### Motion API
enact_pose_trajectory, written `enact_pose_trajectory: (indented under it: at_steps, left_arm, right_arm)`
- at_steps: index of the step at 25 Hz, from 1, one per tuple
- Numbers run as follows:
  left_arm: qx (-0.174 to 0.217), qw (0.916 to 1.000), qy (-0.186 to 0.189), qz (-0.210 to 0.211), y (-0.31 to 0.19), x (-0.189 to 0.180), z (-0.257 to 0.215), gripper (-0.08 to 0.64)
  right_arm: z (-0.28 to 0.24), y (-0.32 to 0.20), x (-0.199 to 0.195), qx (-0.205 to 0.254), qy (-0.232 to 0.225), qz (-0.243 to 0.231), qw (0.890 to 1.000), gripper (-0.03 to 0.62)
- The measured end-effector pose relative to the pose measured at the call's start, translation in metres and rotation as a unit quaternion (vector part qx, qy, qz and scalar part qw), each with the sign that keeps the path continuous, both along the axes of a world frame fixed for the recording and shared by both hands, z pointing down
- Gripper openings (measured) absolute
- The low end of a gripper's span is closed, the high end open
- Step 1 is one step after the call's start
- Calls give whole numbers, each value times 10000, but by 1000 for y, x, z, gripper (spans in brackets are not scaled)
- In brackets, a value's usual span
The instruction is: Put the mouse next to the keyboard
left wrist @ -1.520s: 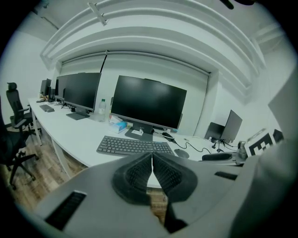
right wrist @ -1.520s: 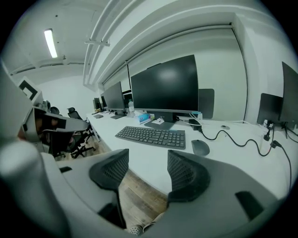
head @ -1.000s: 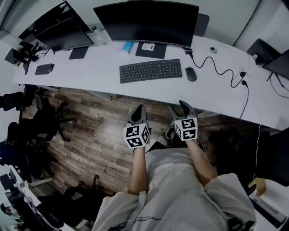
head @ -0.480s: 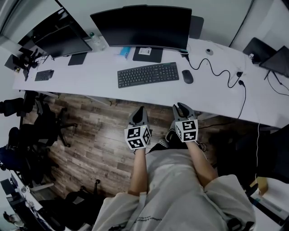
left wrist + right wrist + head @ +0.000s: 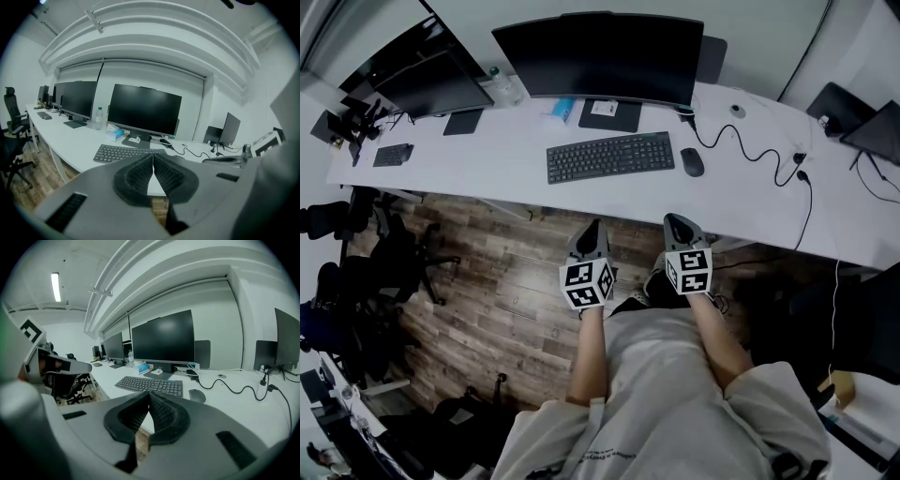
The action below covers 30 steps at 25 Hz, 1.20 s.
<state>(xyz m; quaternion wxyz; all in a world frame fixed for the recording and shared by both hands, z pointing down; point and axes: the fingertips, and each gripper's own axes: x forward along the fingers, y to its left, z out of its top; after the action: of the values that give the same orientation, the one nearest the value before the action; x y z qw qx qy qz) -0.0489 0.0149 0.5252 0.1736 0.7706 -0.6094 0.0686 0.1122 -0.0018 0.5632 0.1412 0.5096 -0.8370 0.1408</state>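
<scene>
- Head view: the white desk [image 5: 516, 173] runs across the top, and the black keyboard [image 5: 610, 157] lies about midway between its front and back edges, in front of the base of the large monitor [image 5: 598, 58].
- The black mouse [image 5: 692, 161] sits on the desk just beside the keyboard's right end, with a narrow strip of desk between them.
- A black cable [image 5: 750, 155] snakes from behind the mouse toward the desk's right end.
- A second monitor [image 5: 427, 80] and a small keypad [image 5: 392, 155] stand near the desk's left end.
- The left gripper [image 5: 593, 225] and the right gripper [image 5: 676, 218] are held side by side over the wooden floor [image 5: 506, 281], just short of the desk's front edge, tips pointing at it.
- Left gripper view: the two ribbed pads meet along their length, with nothing between them. Beyond the tips lie the keyboard and the large monitor, with a water bottle [image 5: 98, 117] further left along the back edge.
- Right gripper view: the pads are pressed together and hold nothing. Past the tips the mouse lies right of the keyboard, well clear of the jaws.
</scene>
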Motion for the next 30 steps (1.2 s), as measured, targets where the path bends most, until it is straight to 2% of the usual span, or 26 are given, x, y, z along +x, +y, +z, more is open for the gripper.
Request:
enact_pose_trajectory:
  at_steps: [18, 30]
  left_arm:
    - [-35, 9999, -17, 95, -6, -9, 2, 25]
    - [-93, 9999, 44, 59, -9, -11, 9, 25]
  right_arm:
    - [3, -4, -17, -41, 24, -87, 10000, 2]
    - [6, -12, -7, -107, 4, 24, 9999, 2]
